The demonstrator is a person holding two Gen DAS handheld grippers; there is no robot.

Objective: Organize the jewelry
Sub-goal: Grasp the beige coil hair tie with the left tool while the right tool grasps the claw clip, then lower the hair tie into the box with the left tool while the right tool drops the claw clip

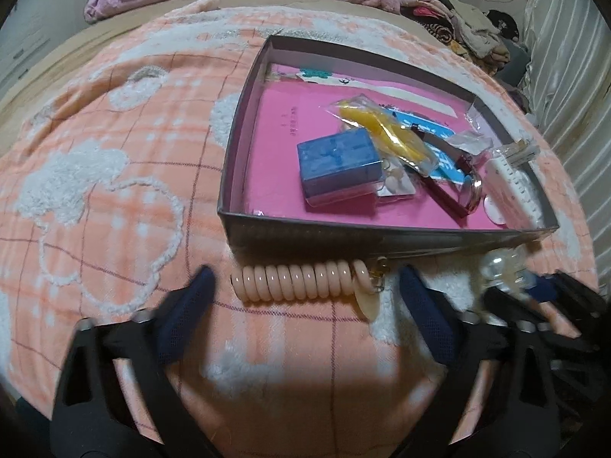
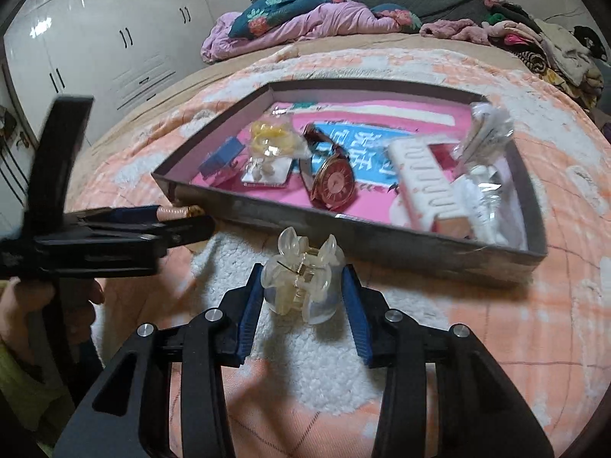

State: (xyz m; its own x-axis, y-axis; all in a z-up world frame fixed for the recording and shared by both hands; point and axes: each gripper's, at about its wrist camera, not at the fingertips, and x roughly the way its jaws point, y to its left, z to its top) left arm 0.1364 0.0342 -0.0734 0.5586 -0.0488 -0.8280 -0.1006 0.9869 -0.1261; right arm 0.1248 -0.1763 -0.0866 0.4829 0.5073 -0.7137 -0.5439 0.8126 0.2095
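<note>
A grey box [image 1: 382, 234] with a pink floor lies on the bed; it also shows in the right wrist view [image 2: 343, 236]. It holds a blue case [image 1: 338, 164], a bagged yellow piece [image 1: 385, 129], a watch [image 2: 332, 183] and a white comb [image 2: 424, 187]. A peach spiral cord bracelet [image 1: 301, 280] lies in front of the box, between the open fingers of my left gripper [image 1: 305, 286]. A clear hair claw clip [image 2: 301, 278] stands between the fingers of my right gripper [image 2: 303, 286], which is open around it.
An orange and white plaid blanket [image 1: 114, 191] covers the bed. Crumpled clothes and bedding [image 2: 305, 19] are piled at the far side. White wardrobe doors [image 2: 95, 38] stand at the left. A pale curtain [image 1: 565, 57] hangs at the right.
</note>
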